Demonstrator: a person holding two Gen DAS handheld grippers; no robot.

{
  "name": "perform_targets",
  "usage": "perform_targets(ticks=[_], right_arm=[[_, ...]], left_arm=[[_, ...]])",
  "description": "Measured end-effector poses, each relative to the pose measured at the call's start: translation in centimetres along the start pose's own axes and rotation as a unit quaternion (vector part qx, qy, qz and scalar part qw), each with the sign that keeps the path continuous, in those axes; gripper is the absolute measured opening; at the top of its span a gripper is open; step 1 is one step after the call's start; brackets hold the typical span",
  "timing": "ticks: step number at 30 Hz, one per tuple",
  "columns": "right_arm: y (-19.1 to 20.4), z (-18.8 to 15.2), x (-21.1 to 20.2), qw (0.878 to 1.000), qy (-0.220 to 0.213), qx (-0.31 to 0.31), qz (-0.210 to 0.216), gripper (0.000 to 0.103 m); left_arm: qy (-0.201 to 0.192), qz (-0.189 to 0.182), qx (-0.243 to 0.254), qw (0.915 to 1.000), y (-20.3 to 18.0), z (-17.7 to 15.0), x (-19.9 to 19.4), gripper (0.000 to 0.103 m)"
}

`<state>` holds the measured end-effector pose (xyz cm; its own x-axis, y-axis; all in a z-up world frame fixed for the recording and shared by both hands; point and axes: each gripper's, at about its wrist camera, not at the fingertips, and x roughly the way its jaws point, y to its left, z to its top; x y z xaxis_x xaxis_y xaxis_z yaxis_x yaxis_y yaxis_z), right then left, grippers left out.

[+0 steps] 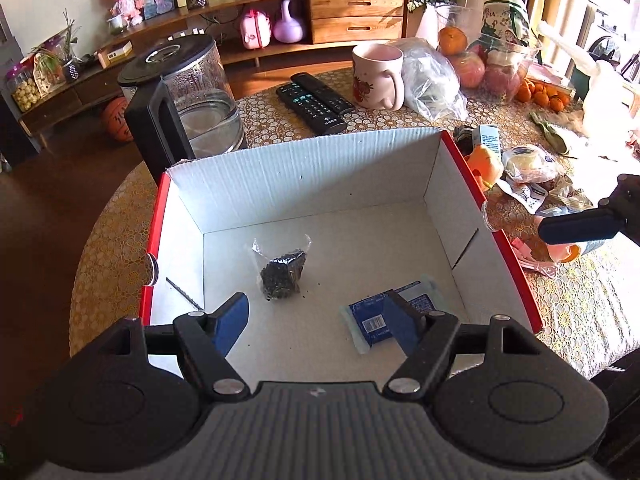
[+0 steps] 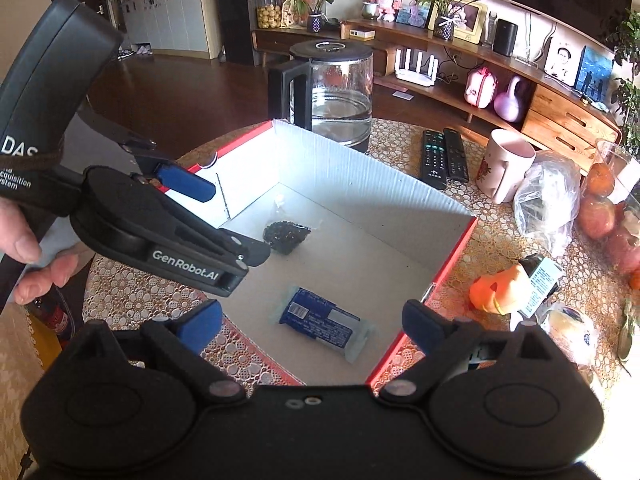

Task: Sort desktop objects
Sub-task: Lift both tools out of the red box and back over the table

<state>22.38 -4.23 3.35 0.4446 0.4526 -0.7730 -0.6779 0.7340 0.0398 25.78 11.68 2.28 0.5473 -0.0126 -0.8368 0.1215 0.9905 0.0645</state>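
From the left wrist view, the left gripper (image 1: 320, 318) hangs over a shallow cardboard box with a white inside and red outer walls (image 1: 304, 168), its blue-padded jaws spread apart with nothing between them. On the box floor lie a small clear bag of dark granules (image 1: 282, 274) and, to its right, a blue wrapped packet with a barcode (image 1: 380, 316); the right-hand blue pad partly covers the packet in this view. Behind the box on the lace-patterned tablecloth (image 1: 580, 312) stand a glass kettle with a black lid and handle (image 1: 188, 92), two black remote controls (image 1: 316, 102) and a pink floral mug (image 1: 378, 76). A small orange plush toy (image 1: 484, 166) and several crinkly wrapped snacks (image 1: 528, 168) lie just right of the box. One blue pad of the right gripper (image 1: 580, 228) reaches in from the right edge.

From the right wrist view, the right gripper (image 2: 316, 324) also stands released, jaws wide and empty, above the near corner of the box. The packet lies just ahead of it, the bag of granules further in. A person's hand (image 2: 28, 256) holds the left gripper at the left, over the box's far side.
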Motion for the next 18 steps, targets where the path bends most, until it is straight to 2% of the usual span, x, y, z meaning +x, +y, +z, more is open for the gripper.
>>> perform_targets(ticks=[5,8,16,18], right_arm=[[-0.6,-1.1,-2.0,1.0,-0.021,0.016,0.002,0.098],[-0.9,-1.7,-2.9,0.999,-0.03,0.02,-0.002,0.099],[-1.6,-3.8,-5.2,0.999,-0.043,0.028,0.003,0.099],[-1.9,-4.4,-5.7,0.998,-0.045,0.031,0.002,0.099]], left_arm=[[-0.008,0.005,-0.006,0.9999,-0.5,-0.9,-1.2,0.075],[-0.013,0.007,-0.004,0.9999,-0.8,-1.4,-1.7,0.081],[-0.024,-0.007,-0.018,0.9995,-1.6,-2.8,-2.8,0.086],[-0.031,-0.009,-0.026,0.9992,-1.9,-3.2,-3.0,0.094]])
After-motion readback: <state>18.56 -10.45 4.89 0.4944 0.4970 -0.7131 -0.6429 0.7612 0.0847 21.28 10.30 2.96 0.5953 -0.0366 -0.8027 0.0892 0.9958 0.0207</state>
